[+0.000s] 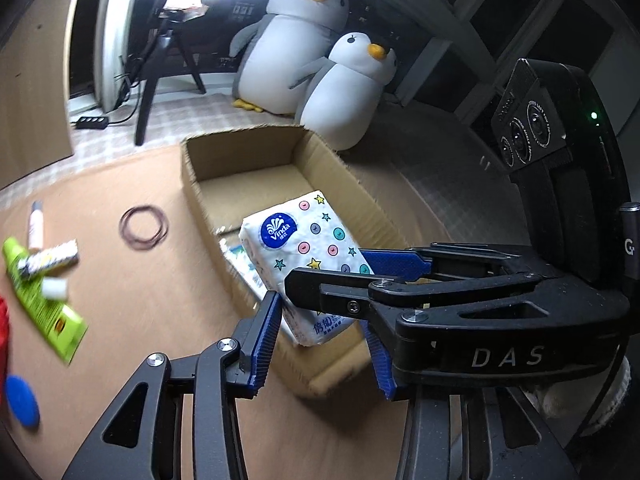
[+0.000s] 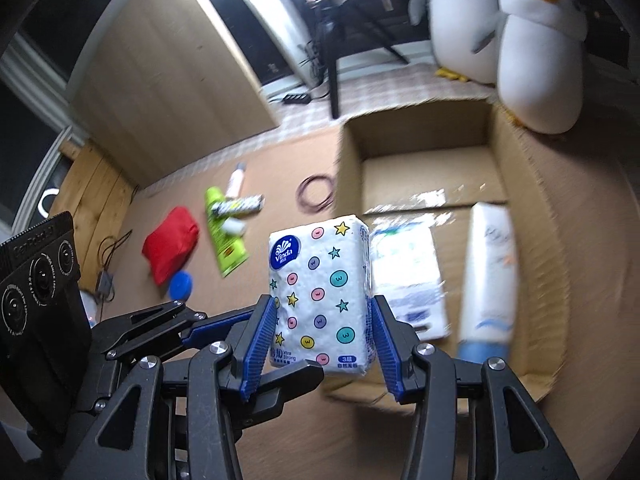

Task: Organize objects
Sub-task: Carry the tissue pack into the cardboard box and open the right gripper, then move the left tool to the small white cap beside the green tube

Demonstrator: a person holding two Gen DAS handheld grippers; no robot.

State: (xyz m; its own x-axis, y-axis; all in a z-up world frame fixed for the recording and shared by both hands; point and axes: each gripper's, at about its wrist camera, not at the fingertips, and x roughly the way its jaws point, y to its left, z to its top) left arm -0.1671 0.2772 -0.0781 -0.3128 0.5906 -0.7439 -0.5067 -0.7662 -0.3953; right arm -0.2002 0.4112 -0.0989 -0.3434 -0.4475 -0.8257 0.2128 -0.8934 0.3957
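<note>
A white Vinda tissue pack with coloured dots and stars hangs above the near left corner of an open cardboard box. My right gripper is shut on its two long sides. My left gripper closes around the pack's lower end from the left; one pad touches its corner, the other is hidden behind the right gripper. Inside the box lie a white packet and a white tube.
On the brown floor left of the box lie a green tube, a patterned stick, a white stick, rubber bands, a red pouch and a blue cap. Two plush penguins and a tripod stand behind.
</note>
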